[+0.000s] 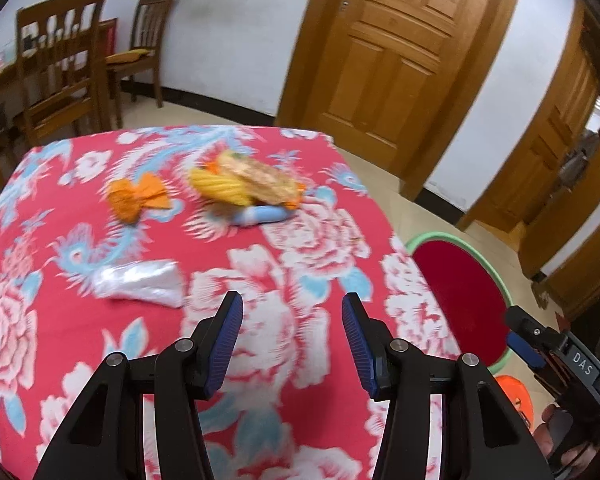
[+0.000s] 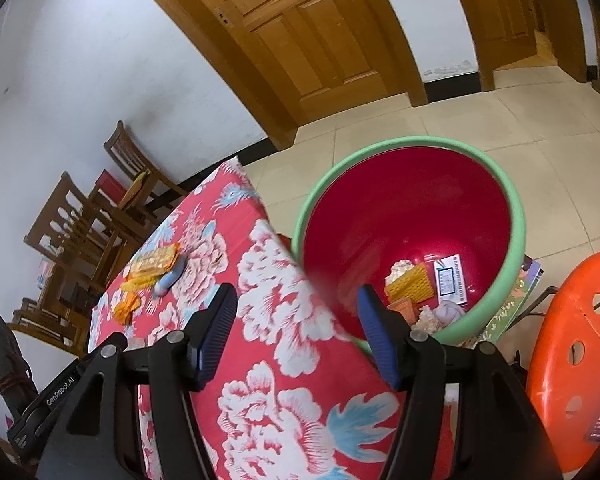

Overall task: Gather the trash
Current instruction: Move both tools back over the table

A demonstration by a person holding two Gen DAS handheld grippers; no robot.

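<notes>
Trash on floral tablecloth (image 1: 308,240): clear plastic bag (image 1: 138,282) near left, orange wrapper (image 1: 138,196) and snack packets (image 1: 256,182) farther. Red bin (image 2: 412,216) on floor right of table, holding scraps. Left gripper (image 1: 292,340) and right gripper (image 2: 296,334) both spread, holding nothing.

A lived-in home: a dining or living room.

Panelled wooden doors (image 1: 384,52) in heavy wooden frames stand along a white wall with a dark skirting, over a pale tiled floor (image 2: 440,120). Slat-backed wooden dining chairs (image 1: 60,64), one with a yellow seat cushion, are drawn up by a wooden dining table at the side. The desk wears a red cloth with a peony print (image 1: 292,280), snack wrappers (image 1: 256,182) lie scattered on it, and a red plastic bin with a green rim (image 2: 516,208) and an orange plastic stool (image 2: 580,320) stand beside it.
</notes>
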